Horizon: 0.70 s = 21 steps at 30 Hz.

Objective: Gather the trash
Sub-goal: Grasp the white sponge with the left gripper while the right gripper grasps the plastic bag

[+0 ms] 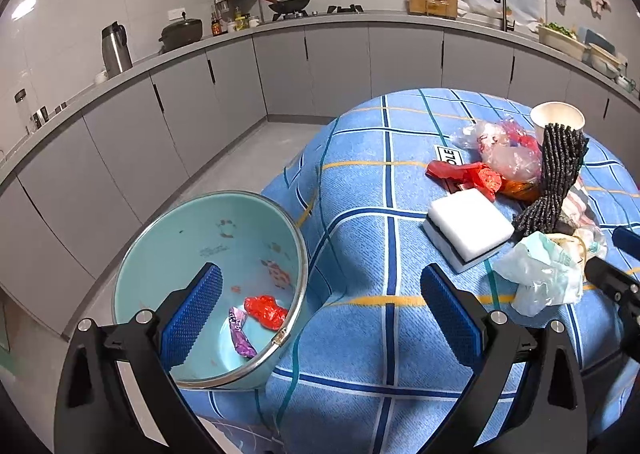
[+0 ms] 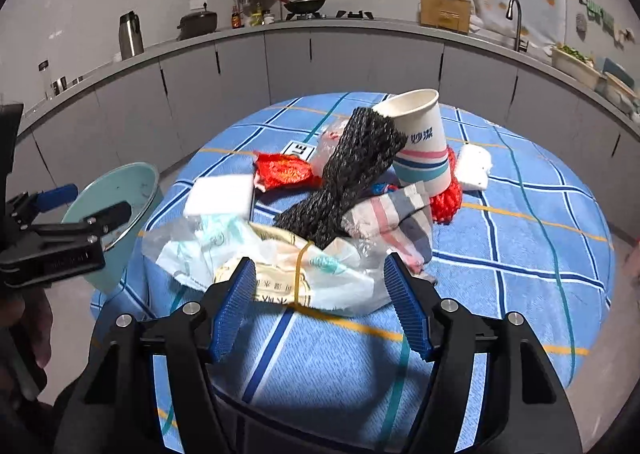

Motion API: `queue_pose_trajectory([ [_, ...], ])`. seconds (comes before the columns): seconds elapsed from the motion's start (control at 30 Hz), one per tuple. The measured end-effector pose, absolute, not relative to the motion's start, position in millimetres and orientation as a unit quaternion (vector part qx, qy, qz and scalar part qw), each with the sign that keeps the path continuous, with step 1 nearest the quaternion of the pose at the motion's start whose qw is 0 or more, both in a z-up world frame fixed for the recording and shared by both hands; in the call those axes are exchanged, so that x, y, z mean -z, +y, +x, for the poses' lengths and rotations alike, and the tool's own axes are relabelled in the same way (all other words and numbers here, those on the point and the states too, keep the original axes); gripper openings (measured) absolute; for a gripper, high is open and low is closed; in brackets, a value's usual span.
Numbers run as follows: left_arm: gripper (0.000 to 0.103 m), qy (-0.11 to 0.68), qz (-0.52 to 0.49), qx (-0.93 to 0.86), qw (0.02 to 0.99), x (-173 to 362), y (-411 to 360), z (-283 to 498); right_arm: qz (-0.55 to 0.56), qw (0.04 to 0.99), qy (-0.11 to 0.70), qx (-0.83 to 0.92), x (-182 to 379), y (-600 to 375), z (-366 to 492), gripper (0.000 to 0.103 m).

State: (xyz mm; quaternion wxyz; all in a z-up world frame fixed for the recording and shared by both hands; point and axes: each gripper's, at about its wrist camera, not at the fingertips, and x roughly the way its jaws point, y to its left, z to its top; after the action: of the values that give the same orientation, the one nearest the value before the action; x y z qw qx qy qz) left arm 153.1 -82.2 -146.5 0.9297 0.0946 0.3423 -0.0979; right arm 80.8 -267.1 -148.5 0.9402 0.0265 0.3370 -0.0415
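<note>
Jaws of the right gripper [image 2: 320,308] stand apart around a crumpled plastic bag [image 2: 332,274]; left gripper [image 1: 320,314] jaws gape empty beside the teal bin [image 1: 208,254].

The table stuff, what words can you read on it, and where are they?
"OLE": on the white label lying on the tablecloth; its start is hidden.
Two blue Chinese characters: on the paper cup, blurred; maybe "妙洁".
Chinese characters: on the plastic wrapper by the right gripper, too blurred to read.
</note>
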Motion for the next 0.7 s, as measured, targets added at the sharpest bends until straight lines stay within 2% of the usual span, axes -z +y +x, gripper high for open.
queue_pose_trajectory([
  [0.1,0.098,0.342,0.096,0.102,0.929,147,-84,152,0.034,0.936,0.349,0.042,154,-266,89,0.050],
  [0.17,0.098,0.342,0.100,0.105,0.928,148,-87,151,0.032,0.933,0.356,0.048,160,-265,95,0.030],
  [0.27,0.098,0.342,0.100,0.107,0.928,147,-86,150,0.026,0.928,0.369,0.050,166,-262,98,0.013],
  [0.47,0.098,0.344,0.093,0.106,0.928,146,-82,152,0.055,0.928,0.367,0.041,168,-272,95,0.003],
  [0.7,0.097,0.337,0.088,0.110,0.931,142,-83,155,0.059,0.945,0.318,0.038,127,-271,72,0.001],
])
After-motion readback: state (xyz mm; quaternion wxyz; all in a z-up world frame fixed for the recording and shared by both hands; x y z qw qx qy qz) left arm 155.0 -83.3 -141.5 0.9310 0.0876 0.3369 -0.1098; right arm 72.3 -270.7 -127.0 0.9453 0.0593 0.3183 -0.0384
